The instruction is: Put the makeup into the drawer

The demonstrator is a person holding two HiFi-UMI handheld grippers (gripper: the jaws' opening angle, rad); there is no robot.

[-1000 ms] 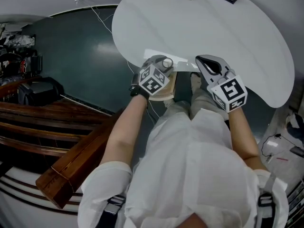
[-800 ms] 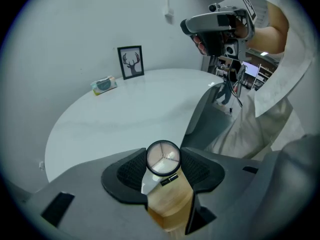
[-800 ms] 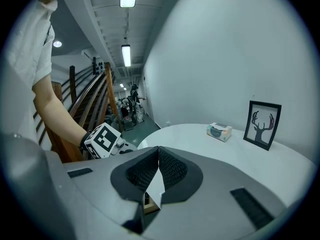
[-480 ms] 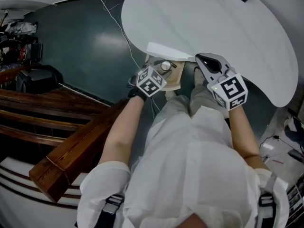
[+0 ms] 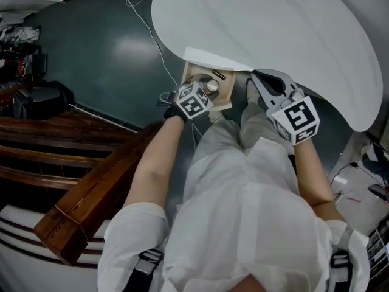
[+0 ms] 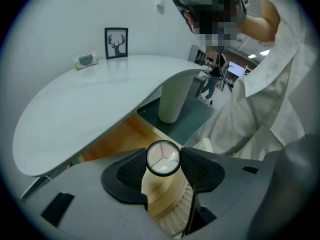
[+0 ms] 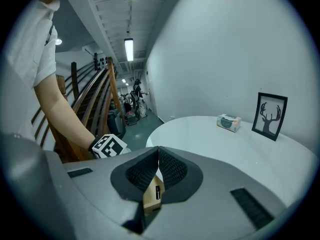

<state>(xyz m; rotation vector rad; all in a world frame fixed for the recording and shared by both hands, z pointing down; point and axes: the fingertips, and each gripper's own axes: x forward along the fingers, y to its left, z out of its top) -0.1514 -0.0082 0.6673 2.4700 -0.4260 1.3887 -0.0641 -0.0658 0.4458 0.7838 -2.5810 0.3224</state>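
1. The compact (image 5: 212, 85), round with a dark rim and a pale face split into three, sits between the pads of the left gripper (image 6: 163, 160), one pad pressed on each side, the jaws spread to its width.
2. Directly under that gripper's jaws lies the open wooden drawer (image 5: 227, 101), pulled out from beneath the table (image 5: 273, 35); the compact hangs above its inside, not touching the wood.
3. A small dark item (image 7: 156, 192) lies in the drawer, beyond the compact as seen from the head view.
4. The right gripper (image 7: 158, 154) is just beside the left one, on the drawer's other side, near the table edge; its pads meet with nothing between them.
5. Ahead of the left gripper and above it spreads the white tabletop, with the round table leg (image 6: 174, 99) behind the drawer.
6. Far across the table from both grippers stand a frame (image 6: 116, 43) with a deer picture and a tissue pack (image 6: 86, 60) beside it.
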